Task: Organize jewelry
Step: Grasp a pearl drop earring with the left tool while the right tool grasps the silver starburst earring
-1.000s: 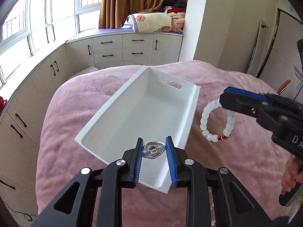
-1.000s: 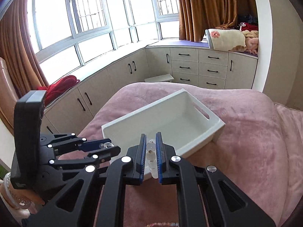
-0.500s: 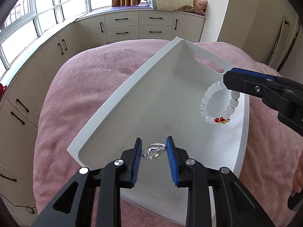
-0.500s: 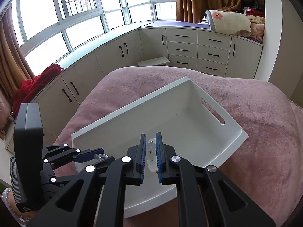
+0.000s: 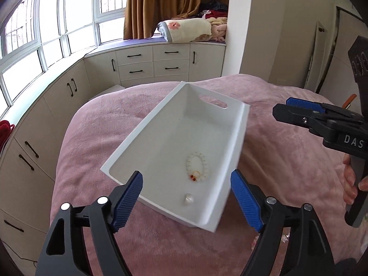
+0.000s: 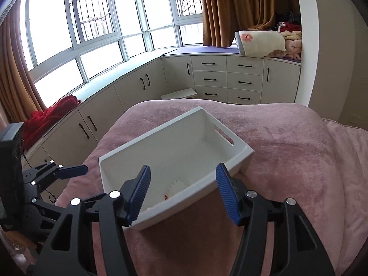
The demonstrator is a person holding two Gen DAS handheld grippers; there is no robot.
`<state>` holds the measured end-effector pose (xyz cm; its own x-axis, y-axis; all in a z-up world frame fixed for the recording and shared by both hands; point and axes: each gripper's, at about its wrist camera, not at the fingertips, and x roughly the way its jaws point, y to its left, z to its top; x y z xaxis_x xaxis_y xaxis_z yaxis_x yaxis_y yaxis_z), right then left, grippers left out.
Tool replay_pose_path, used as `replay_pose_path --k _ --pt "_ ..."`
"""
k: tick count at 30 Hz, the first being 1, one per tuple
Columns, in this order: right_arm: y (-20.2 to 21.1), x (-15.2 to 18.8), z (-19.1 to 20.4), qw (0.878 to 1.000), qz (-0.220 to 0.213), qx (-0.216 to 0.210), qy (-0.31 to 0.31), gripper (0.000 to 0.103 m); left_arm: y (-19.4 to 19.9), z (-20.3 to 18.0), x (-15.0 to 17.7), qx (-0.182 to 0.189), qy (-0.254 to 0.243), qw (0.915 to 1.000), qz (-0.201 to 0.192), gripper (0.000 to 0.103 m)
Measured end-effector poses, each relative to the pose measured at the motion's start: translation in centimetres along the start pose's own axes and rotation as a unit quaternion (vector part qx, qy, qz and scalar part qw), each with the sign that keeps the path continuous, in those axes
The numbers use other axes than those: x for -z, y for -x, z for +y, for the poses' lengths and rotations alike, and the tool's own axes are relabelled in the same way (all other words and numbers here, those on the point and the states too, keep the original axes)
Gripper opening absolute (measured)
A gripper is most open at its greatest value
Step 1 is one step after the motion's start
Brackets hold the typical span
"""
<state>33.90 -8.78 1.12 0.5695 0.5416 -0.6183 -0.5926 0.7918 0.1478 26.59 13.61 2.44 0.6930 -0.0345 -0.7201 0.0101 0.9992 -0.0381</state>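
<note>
A white plastic bin (image 5: 239, 124) with a handle slot sits on the pink bedspread; it also shows in the right wrist view (image 6: 243, 154). Inside lie a white bead bracelet (image 5: 197, 166) with a red-gold charm and a small clear glassy piece (image 5: 188, 199). The bracelet shows partly behind the bin's near wall in the right wrist view (image 6: 178, 186). My left gripper (image 5: 186, 197) is open and empty above the bin's near end. My right gripper (image 6: 182, 191) is open and empty above the bin's near wall; it shows from the side in the left wrist view (image 5: 296, 110).
The pink bedspread (image 6: 287, 161) spreads around the bin. Cream cabinets (image 6: 227, 80) and a window bench with folded blankets (image 6: 262, 42) stand beyond the bed. A small white stool (image 6: 179, 94) stands by the cabinets. A red cloth (image 6: 50, 112) lies on the bench at left.
Both grippers opened and pulled back. The clear piece dropped from the left gripper and the bead bracelet from the right; both now lie in the bin.
</note>
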Motion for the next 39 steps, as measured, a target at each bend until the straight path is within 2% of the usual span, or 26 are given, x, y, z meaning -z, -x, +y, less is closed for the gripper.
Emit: replay_pose_path --k 4,10,16,24,26,30,35,39 --pt "3.1 4.6 -1.0 1.000 0.012 0.014 0.006 0.069 2.2 -3.4 2.6 0.031 -0.026 0.9992 -0.008 0.092" --pt "4.3 11.8 -1.2 0.998 0.053 0.036 0.019 0.068 2.3 -7.3 8.6 0.039 -0.053 0.9975 0.024 0.092" --pt "4.6 16.9 -0.7 0.996 0.077 0.036 0.014 0.068 3.0 -9.1 15.6 0.063 -0.061 0.9948 0.052 0.092" --pt "3.0 20.6 -0.1 0.992 0.103 0.050 0.044 0.060 3.0 -11.2 19.7 0.098 -0.059 0.9912 0.067 0.092" --pt "2.2 21.2 -0.3 0.992 0.111 0.052 0.041 0.056 2.4 -11.8 20.3 0.095 -0.065 0.9907 0.072 0.092" --pt "0.8 22.0 -0.2 0.990 0.120 0.053 0.045 0.055 0.8 -12.8 21.2 0.084 -0.080 0.9893 0.089 0.091" --pt "-0.9 22.5 0.0 0.988 0.133 0.054 0.050 0.049 -1.0 -13.2 22.0 0.087 -0.084 0.9857 0.117 0.086" --pt "-2.0 23.0 0.0 0.986 0.147 0.053 0.053 0.042 -2.1 -13.7 22.9 0.086 -0.100 0.9818 0.136 0.074"
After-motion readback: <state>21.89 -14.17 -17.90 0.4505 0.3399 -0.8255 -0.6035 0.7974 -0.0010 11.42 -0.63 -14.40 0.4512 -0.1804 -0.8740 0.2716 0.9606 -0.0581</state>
